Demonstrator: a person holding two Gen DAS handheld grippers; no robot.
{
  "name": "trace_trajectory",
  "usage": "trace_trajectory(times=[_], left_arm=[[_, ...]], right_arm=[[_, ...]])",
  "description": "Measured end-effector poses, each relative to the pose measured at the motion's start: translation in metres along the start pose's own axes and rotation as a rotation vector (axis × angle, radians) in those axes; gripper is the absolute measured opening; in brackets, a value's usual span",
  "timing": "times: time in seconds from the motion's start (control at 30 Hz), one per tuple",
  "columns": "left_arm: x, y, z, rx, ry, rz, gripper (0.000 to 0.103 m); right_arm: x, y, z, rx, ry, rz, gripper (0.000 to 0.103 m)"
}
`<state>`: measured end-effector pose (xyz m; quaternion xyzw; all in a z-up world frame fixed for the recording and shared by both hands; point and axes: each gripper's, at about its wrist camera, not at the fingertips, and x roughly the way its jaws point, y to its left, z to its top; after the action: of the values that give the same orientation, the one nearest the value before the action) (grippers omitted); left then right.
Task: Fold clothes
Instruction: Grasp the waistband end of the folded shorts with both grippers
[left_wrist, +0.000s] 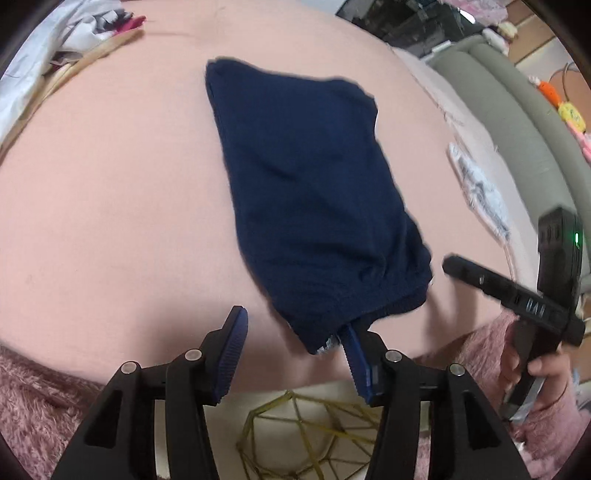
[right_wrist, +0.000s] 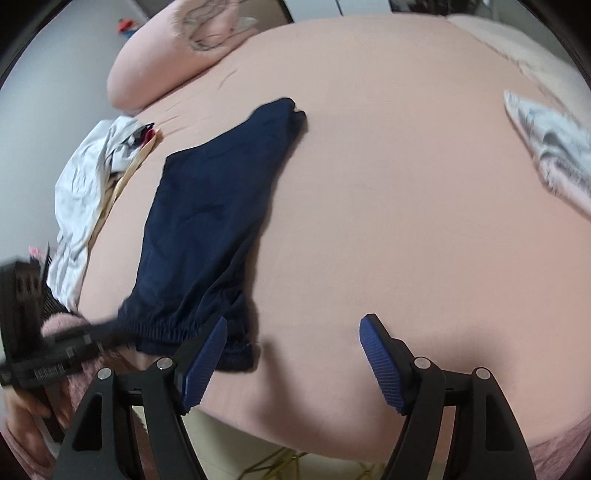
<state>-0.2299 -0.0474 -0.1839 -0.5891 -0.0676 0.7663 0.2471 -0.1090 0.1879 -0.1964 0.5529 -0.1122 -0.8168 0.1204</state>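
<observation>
A navy garment (left_wrist: 314, 192) lies folded into a long strip on the pink bed sheet (left_wrist: 110, 184). Its elastic waistband end points toward me. My left gripper (left_wrist: 295, 332) is open just above the sheet; the waistband corner hangs between the pads, against the right pad (left_wrist: 356, 354), and is not pinched. In the right wrist view the same garment (right_wrist: 207, 221) runs up and to the left. There my right gripper (right_wrist: 295, 332) stands open and empty, its left pad (right_wrist: 207, 354) beside the waistband. The left gripper (right_wrist: 55, 350) shows blurred at the waistband's left end.
A pile of white and grey clothes (right_wrist: 81, 192) sits at the bed's left edge, and a pink pillow (right_wrist: 177, 48) at the far end. A patterned grey-white garment (right_wrist: 546, 147) lies to the right. A gold wire basket (left_wrist: 306, 435) stands on the floor below the near edge.
</observation>
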Motion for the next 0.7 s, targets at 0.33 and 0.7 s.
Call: trace_trajectory(times=[0.33,0.7], left_arm=[[-0.003,-0.003,-0.013,0.047,-0.035,-0.031,0.017],[0.014,-0.025,-0.008,0.085,-0.066,-0.022,0.012]], right_arm=[[0.006,0.033,-0.01,-0.166,0.046,0.037,0.08],[0.0,0.043,-0.009,-0.2,0.0,0.096,0.024]])
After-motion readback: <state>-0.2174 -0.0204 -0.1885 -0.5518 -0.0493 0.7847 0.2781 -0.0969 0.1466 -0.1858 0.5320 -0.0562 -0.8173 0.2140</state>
